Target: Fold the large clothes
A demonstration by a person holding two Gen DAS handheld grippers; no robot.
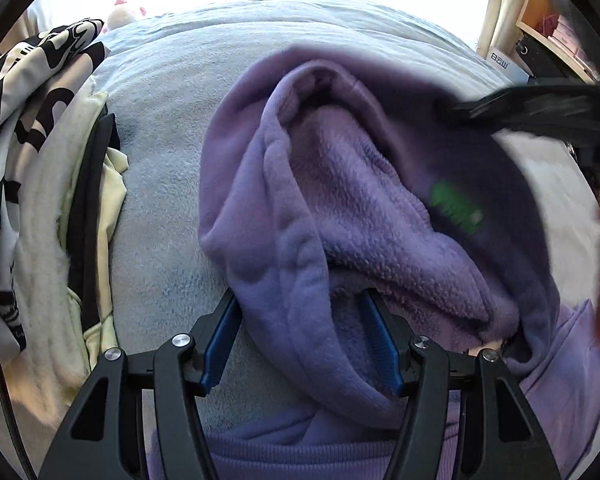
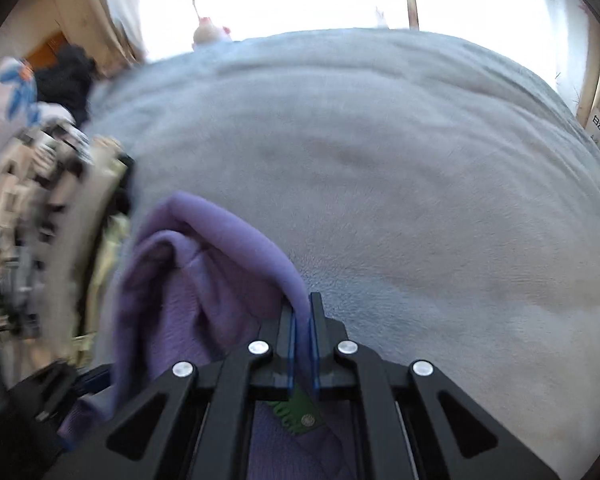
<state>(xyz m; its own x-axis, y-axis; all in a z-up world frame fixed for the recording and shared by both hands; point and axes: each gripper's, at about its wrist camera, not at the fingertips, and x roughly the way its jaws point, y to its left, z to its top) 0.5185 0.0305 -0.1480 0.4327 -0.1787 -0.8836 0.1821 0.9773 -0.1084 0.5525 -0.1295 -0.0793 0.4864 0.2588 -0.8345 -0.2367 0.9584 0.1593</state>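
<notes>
Purple hoodie [image 1: 340,216] lies bunched on the grey bed [image 2: 380,160], and you have its hood edge pinched in your pressed-together right claw [image 2: 303,320] while your left claw [image 1: 300,320] is spread around a fold, likely so you can lift and spread it flat for folding.

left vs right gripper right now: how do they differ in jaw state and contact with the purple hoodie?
The left gripper has its jaws spread wide, with a thick fold of the purple hoodie lying loose between them; the right gripper has its jaws nearly together, pinching a thin edge of the hoodie. The left wrist view is sharp, while the right wrist view is motion-blurred. Both have blue pads, black frames, and work over the grey blanket.
</notes>
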